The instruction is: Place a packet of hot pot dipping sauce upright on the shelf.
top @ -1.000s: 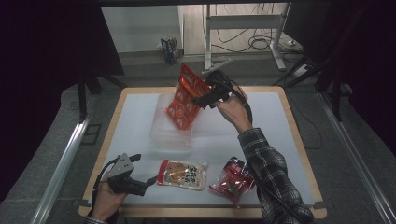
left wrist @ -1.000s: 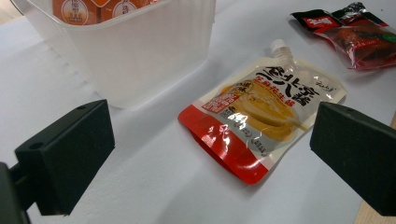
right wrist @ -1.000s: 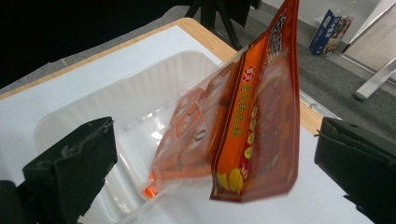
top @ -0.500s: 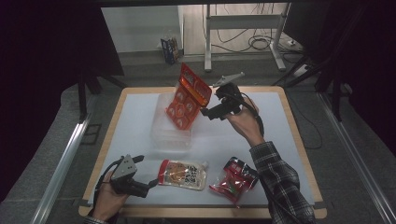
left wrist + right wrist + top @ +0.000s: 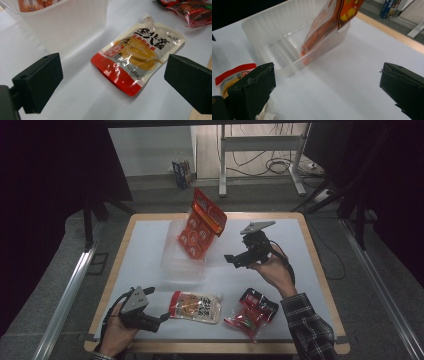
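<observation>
Jaws stand wide apart and empty on both grippers. On the table [image 5: 150, 245], the left gripper [image 5: 156, 319] rests at the near left corner, just beside the sauce pouch [image 5: 195, 306]. Held above the middle, the right gripper [image 5: 234, 259] is near the clear tub [image 5: 172, 265], where an orange packet [image 5: 201, 226] leans upright.

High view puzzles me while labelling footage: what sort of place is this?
Probably a lab or recording workspace: a white-topped table under dark surrounds, loose cables on the floor, a metal stand behind.
</observation>
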`<move>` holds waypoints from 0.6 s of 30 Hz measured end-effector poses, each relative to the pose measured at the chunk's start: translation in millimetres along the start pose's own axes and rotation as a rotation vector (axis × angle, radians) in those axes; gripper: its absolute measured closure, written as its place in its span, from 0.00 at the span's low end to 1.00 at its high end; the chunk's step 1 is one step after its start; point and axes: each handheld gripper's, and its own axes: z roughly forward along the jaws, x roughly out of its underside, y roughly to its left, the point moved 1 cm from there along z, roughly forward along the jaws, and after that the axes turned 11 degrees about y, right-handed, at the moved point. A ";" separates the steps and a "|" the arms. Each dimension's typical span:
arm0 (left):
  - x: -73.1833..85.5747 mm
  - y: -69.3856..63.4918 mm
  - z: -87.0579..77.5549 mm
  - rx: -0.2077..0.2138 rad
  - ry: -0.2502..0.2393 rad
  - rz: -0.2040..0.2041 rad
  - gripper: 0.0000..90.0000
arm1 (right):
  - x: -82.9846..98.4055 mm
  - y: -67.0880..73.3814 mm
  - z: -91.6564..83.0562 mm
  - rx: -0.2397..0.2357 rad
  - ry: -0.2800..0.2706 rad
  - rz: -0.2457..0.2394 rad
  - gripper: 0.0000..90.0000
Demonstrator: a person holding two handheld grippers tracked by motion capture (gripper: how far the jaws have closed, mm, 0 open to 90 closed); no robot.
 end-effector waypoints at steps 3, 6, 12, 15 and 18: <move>0.0 -0.1 0.2 0.000 0.001 0.001 0.02 | 11.0 2.2 0.2 -0.008 0.000 0.016 0.01; -0.1 -0.4 0.3 0.001 0.001 0.000 0.02 | 21.5 5.9 0.5 -0.018 0.013 0.015 0.02; -0.2 -0.9 0.5 0.001 0.005 0.008 0.02 | 42.7 13.1 1.3 -0.052 0.082 0.027 0.17; -0.3 -1.4 0.9 0.003 0.007 0.010 0.02 | 52.2 16.9 -0.5 -0.044 0.086 0.024 0.30; -0.5 -1.9 0.8 0.005 0.008 0.014 0.02 | 58.7 19.0 -3.2 -0.046 0.091 0.010 0.43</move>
